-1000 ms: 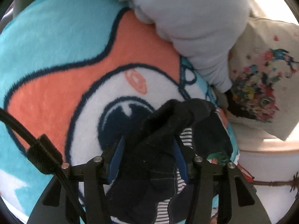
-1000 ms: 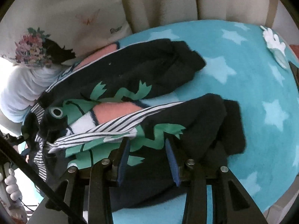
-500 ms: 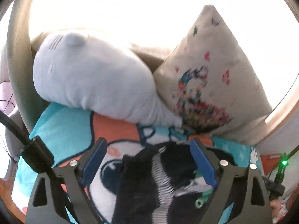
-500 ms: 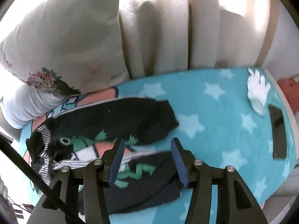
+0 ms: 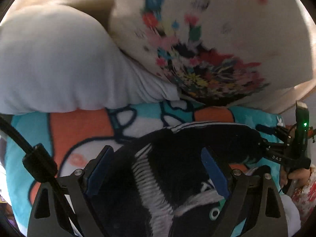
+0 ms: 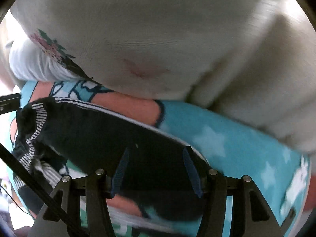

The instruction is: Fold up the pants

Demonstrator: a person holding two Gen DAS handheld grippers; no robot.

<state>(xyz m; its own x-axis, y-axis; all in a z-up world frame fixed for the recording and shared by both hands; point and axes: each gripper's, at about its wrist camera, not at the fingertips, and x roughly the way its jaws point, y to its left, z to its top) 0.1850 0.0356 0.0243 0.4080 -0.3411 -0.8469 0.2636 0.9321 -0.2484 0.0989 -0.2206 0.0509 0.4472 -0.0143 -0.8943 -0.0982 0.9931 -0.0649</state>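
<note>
Dark navy pants (image 5: 177, 158) with striped trim and a green frog print lie on a turquoise and orange blanket (image 5: 79, 130). In the left wrist view my left gripper (image 5: 156, 169) is open, its blue pads wide apart over the striped waistband end. In the right wrist view my right gripper (image 6: 156, 171) is open over a dark pant leg (image 6: 102, 134), nothing held between its pads. The right gripper's body shows at the right edge of the left wrist view (image 5: 292, 154).
A pale grey plush pillow (image 5: 55, 69) and a cream cushion with a colourful print (image 5: 207, 45) lean close behind the pants. The cream cushion (image 6: 158, 39) fills the top of the right wrist view. Starred blanket (image 6: 227, 138) extends to the right.
My left gripper has let go of the waistband and now stands wide open over it. Both grippers rose, then dropped close to the pants near the cushions. The right gripper stayed open.
</note>
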